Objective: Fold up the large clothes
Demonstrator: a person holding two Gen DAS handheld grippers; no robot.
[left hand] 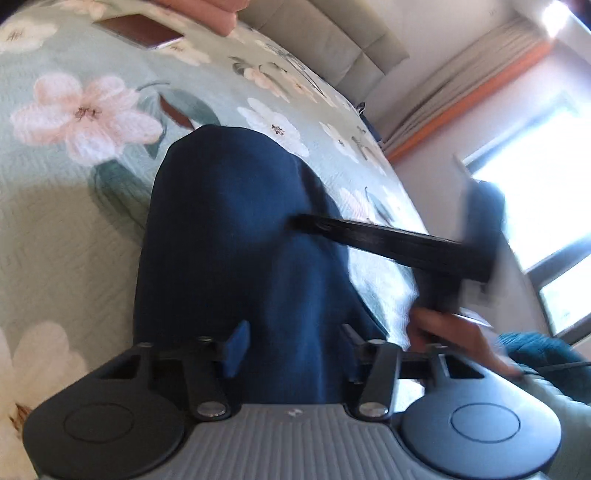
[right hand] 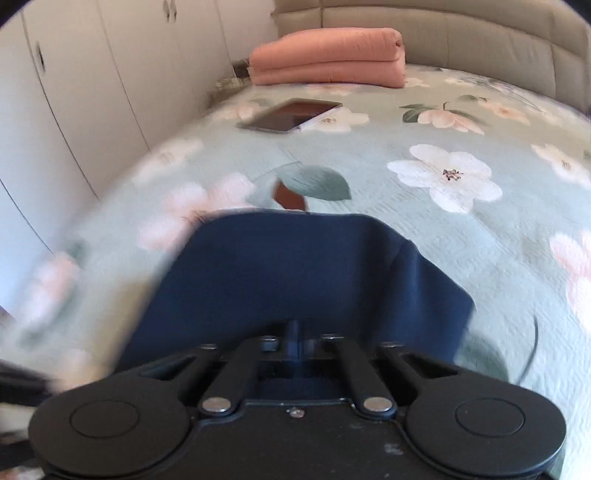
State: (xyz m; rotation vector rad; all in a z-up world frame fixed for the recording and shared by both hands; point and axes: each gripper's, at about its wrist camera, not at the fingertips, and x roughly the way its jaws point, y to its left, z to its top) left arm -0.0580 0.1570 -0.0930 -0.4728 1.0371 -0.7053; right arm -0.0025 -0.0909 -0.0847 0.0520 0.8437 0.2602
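A navy blue garment (left hand: 236,229) lies on the floral bedspread (left hand: 66,206). In the left wrist view my left gripper (left hand: 291,343) stands open over it, cloth filling the gap between the wide-apart fingers (left hand: 236,343). The right gripper's black fingers (left hand: 388,240) reach across onto the cloth from the right, held by a hand (left hand: 454,339). In the right wrist view the garment (right hand: 295,273) hangs folded in front, and my right gripper (right hand: 293,339) is shut on its near edge.
A folded pink quilt (right hand: 328,59) lies at the bed's far end by the beige headboard (right hand: 461,33). A tablet (right hand: 291,116) lies on the bedspread (right hand: 461,258). White wardrobe doors (right hand: 74,92) stand left; a window (left hand: 535,206) is beyond the bed.
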